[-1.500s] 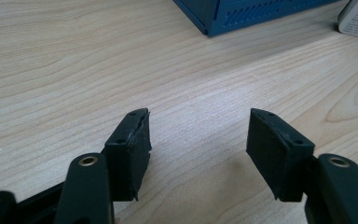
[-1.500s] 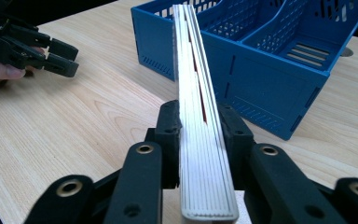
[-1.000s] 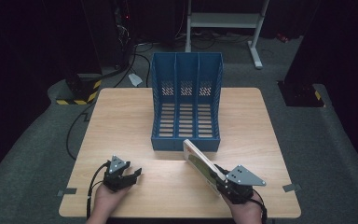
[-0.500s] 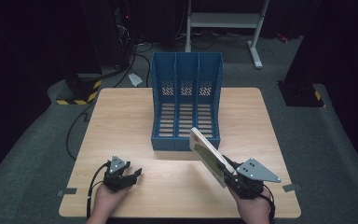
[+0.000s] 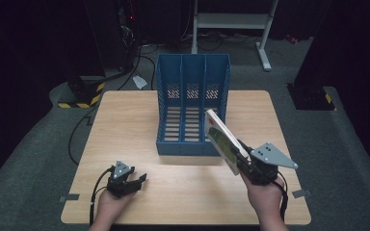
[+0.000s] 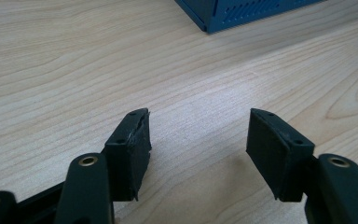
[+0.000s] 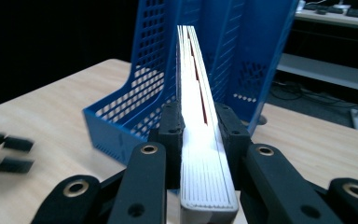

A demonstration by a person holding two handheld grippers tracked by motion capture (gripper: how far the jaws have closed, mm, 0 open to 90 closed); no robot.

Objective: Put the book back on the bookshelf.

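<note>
Right now, per part:
Right jaws: pinching the book, one pad flat on each cover, page edges facing the gripper camera.
Right gripper (image 7: 200, 140): lifted off the worktop, at the near right in the high view (image 5: 250, 166), grey three-cornered plate on top, person's hand underneath.
Book (image 7: 196, 107): thin, white-edged, green on the cover in the high view (image 5: 223, 139); tilted, free end up and toward the file rack, overlapping the rack's near right corner in that view; touching or clear of the rack, cannot tell.
Left jaws: spread wide, bare wood between the pads.
Left gripper (image 6: 198, 135): low over the worktop at the near left in the high view (image 5: 134, 180), well apart from the book, cable trailing off the near edge.
File rack (image 5: 192, 103): blue, three slots, perforated walls, standing mid-worktop; seen just beyond the book in the right gripper view (image 7: 135, 102), corner seen in the left gripper view (image 6: 242, 14).
Worktop (image 5: 125, 125): light wood, tape tabs at the near corners.
</note>
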